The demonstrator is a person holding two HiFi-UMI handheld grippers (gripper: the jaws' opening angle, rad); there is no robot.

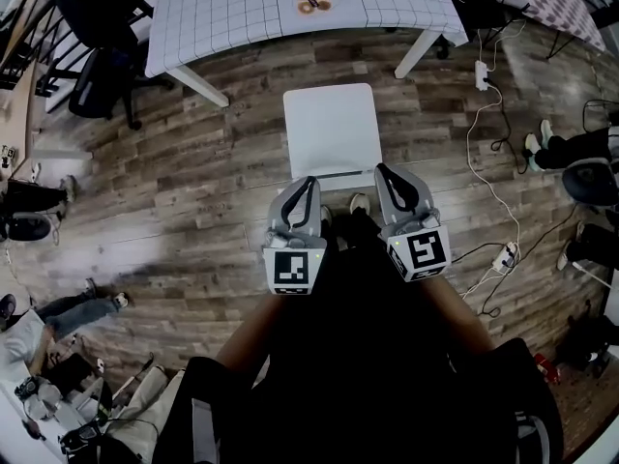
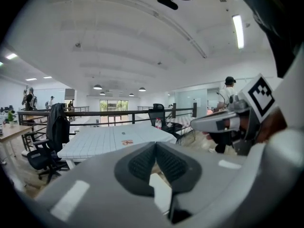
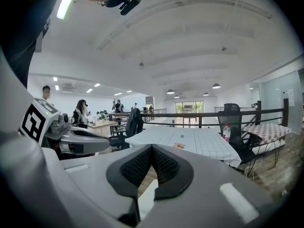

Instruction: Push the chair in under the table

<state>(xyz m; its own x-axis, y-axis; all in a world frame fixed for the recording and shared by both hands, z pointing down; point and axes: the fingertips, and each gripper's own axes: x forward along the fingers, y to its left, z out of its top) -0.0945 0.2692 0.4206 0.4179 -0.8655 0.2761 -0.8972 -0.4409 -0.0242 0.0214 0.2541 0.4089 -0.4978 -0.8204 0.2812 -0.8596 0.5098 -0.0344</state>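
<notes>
A white chair (image 1: 332, 129) stands on the wood floor, a gap of floor between it and the table (image 1: 222, 13) with its white grid cloth. My left gripper (image 1: 309, 180) and right gripper (image 1: 380, 169) are side by side, both shut and empty, with their tips at the chair's near edge. Whether they touch it is unclear. In the left gripper view the shut left gripper (image 2: 156, 144) points at the table (image 2: 107, 139), with the chair (image 2: 161, 194) white below. The right gripper view shows the shut right gripper (image 3: 152, 147), the table (image 3: 190, 141) and the chair (image 3: 146, 199).
A small orange item (image 1: 313, 4) lies on the table. A black office chair (image 1: 97, 37) stands at the far left. A power strip (image 1: 481, 73) and white cables trail across the floor at the right. People's feet (image 1: 537, 148) show at both sides.
</notes>
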